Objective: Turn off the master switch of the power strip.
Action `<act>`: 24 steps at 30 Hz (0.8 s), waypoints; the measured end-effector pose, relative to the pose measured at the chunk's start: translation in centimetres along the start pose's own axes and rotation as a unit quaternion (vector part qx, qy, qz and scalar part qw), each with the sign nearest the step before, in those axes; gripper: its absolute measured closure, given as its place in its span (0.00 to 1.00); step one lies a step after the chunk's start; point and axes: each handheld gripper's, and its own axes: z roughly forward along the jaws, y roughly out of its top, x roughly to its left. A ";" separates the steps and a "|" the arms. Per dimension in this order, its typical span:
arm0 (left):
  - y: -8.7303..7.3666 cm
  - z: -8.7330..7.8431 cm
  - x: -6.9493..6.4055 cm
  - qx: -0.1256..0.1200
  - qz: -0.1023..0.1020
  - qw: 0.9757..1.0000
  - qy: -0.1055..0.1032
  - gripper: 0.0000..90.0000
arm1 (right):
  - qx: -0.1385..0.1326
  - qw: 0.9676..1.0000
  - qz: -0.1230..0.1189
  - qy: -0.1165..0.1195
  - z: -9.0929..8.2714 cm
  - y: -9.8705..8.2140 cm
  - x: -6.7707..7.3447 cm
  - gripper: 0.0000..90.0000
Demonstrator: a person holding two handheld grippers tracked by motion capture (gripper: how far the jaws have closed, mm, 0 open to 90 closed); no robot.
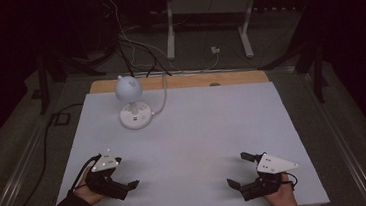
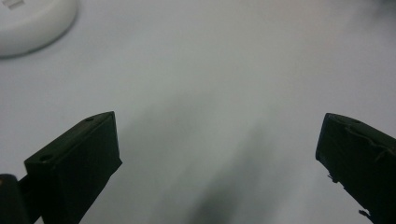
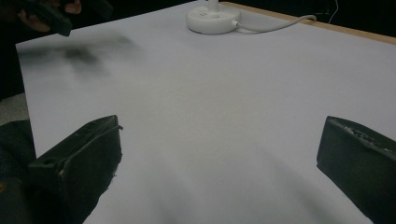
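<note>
A white desk lamp with a round head point(image 1: 129, 89) stands on its round base point(image 1: 135, 115) at the back left of the white table point(image 1: 198, 131). My left gripper point(image 1: 126, 172) rests near the front left edge, held in a hand, open with nothing between its jaws. My right gripper point(image 1: 237, 169) sits near the front right edge, also open and empty. In the left gripper view the gripper point(image 2: 219, 121) has its jaws wide apart over bare table, with the lamp base point(image 2: 32, 23) at top left. In the right gripper view the gripper point(image 3: 222, 123) is spread wide, with the lamp base point(image 3: 212, 18) far ahead.
A white cable point(image 1: 163, 99) runs from the lamp base to the table's back edge, also seen as cable point(image 3: 275, 25). The other hand's gripper point(image 3: 46, 16) shows at top left of the right gripper view. A wooden strip point(image 1: 229, 78) borders the far edge. The surroundings are dark.
</note>
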 end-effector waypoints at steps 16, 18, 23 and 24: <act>-4.4 -1.3 -0.4 -0.019 0.003 1.000 0.008 0.00 | 0.005 1.000 -0.001 0.002 0.0 -0.1 0.0 0.00; -4.7 -1.3 -0.3 -0.017 -0.001 1.000 0.014 0.00 | 0.005 1.000 -0.001 0.002 0.0 0.0 0.0 0.00; -4.6 -1.2 -0.2 -0.029 -0.001 1.000 0.010 0.00 | 0.004 1.000 -0.003 0.004 0.0 0.0 0.0 0.00; -4.6 -1.1 -0.1 -0.029 -0.002 1.000 0.010 0.00 | 0.004 1.000 -0.003 0.003 0.0 0.0 0.0 0.00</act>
